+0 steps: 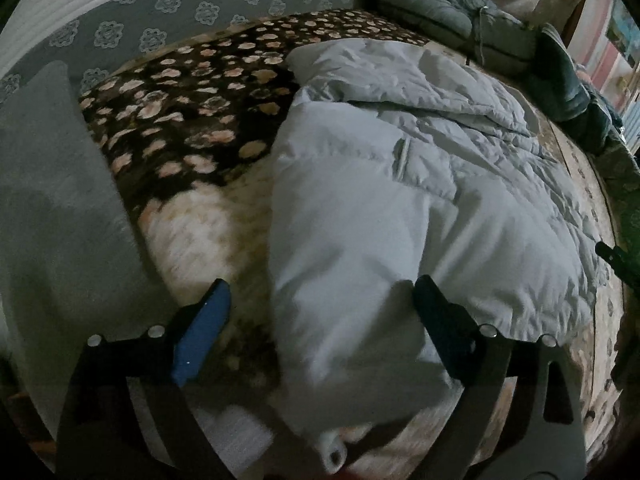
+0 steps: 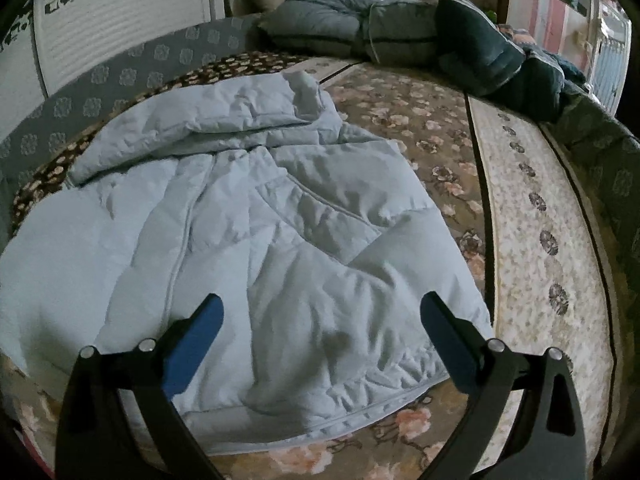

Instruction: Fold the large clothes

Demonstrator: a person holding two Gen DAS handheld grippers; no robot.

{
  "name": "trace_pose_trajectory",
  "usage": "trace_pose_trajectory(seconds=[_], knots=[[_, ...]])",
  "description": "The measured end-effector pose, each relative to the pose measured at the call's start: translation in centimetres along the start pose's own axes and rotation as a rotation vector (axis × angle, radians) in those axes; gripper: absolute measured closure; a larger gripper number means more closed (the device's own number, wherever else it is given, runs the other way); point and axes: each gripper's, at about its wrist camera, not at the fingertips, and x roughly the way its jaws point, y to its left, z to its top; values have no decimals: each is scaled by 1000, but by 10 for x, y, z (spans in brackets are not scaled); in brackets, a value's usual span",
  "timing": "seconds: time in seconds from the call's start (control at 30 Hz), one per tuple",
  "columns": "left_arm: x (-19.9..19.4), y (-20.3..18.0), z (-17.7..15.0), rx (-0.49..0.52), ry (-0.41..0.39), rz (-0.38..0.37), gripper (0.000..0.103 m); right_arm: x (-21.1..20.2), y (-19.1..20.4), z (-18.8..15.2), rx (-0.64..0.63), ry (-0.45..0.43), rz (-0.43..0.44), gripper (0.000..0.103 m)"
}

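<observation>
below, pale blue jacket (image 2: 256, 232) spread on floral bedspread (image 2: 420, 128); left gripper (image 1: 320, 304) and right gripper (image 2: 320, 316) fingers spread, jacket between.

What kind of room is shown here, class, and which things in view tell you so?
Probably a bedroom: a pale blue padded jacket lies on a bed with a floral blanket, folded quilts are stacked at the far end, and a louvred door stands behind.
</observation>
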Motion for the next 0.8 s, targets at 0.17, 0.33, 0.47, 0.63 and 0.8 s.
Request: trace_pose_trajectory(seconds=[0.17,0.33,0.47,0.63,0.8], knots=[[0,3,-10,-9,23,-11,8,2,-6,2,27,2,-5,4],[5,2,-12,-18,35,-28,7,-3,-7,4,22,-17,-8,4],[6,-18,-6,47,21,-8,12,-9,-9,5,23,-52,0,4],[6,-42,-1,98,27,34,24,-14,-14,9,42,-79,10,4],[6,-40,-2,77,26,41,23,-21,-17,9,42,-104,20,4]])
